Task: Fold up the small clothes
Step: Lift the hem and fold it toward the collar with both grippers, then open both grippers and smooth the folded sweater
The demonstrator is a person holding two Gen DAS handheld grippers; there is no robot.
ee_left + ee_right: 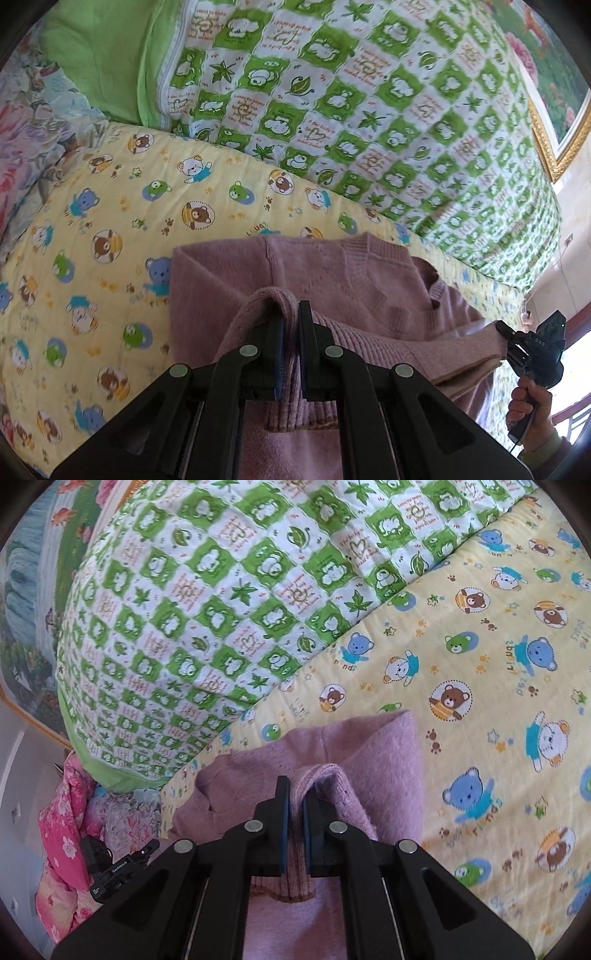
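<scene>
A small mauve knitted sweater [332, 280] lies on a yellow bear-print sheet [110, 221], its V-neck toward the green quilt. My left gripper [291, 314] is shut on the ribbed hem, which bunches up between its blue pads. At the right edge of that view a hand holds the right gripper [513, 343], clamped on the same hem. In the right wrist view my right gripper [296, 794] is shut on the sweater [369, 753], with knit folded over its pads. The left gripper [147, 849] shows at the lower left of that view.
A green-and-white checked quilt [369, 92] is heaped behind the sweater. A green pillow [99, 55] and a floral cover [33, 129] lie at the far left. A gold-framed picture [554, 92] hangs on the wall. Pink floral bedding [62, 830] sits beside the bed.
</scene>
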